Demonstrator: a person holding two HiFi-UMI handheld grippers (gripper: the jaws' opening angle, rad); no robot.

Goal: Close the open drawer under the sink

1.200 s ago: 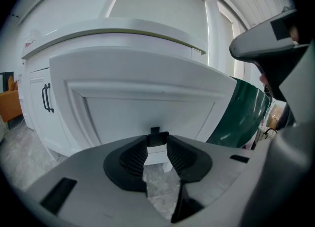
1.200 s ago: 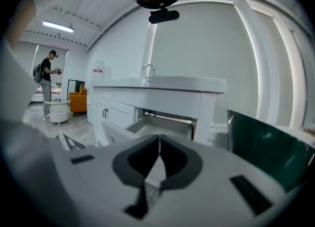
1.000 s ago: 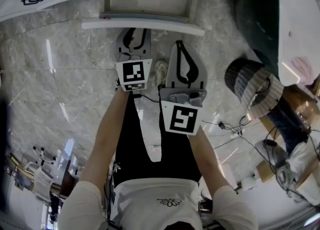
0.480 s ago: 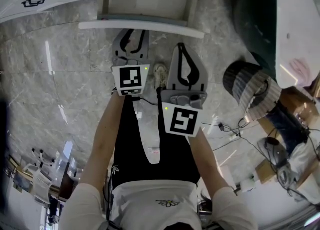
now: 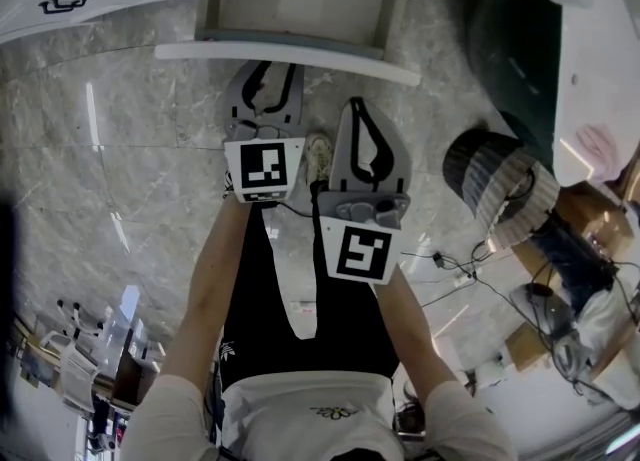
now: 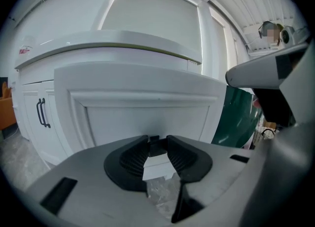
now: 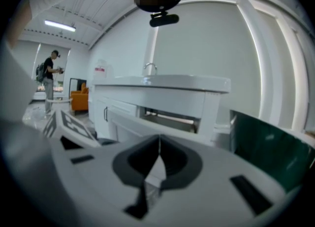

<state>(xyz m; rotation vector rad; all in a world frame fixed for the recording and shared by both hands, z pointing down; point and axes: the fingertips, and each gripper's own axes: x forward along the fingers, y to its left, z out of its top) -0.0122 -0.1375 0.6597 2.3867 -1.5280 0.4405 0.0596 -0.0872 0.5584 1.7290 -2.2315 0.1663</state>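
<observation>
Drawer [image 5: 290, 52] under the sink is seen pulled out from the white cabinet, box open from above in the head view, white front panel toward the person. In the left gripper view its panelled front fills the middle, w/ the counter [image 6: 108, 44] edge just above. In the right gripper view a dark gap is seen betw. the drawer front and the cabinet, below the counter; a faucet [image 7: 150, 66] is seen on top.

L hand-held gripper [image 5: 265, 77] is held just before the drawer front, pointed at it & tilted slightly down; whether it touches can't be told. Its jaws are spread a little, pads apart, nothing betw. them. Only the panel & floor [image 5: 120, 149] are seen thru the gap.

R hand-held gripper [image 5: 362, 119] is held beside the L one, nearer the person, apart from the drawer. Its jaws are pressed together at the tips, nothing pinched.

A cabinet door handle [image 6: 42, 113] is seen left of the drawer. A dark green object [image 5: 510, 39] is set to the drawer's right. A striped round object [image 5: 500, 174] is seen on the marble floor, right of the R hand-held gripper. A person [image 7: 49, 78] is seen standing far off in the right gripper view.
</observation>
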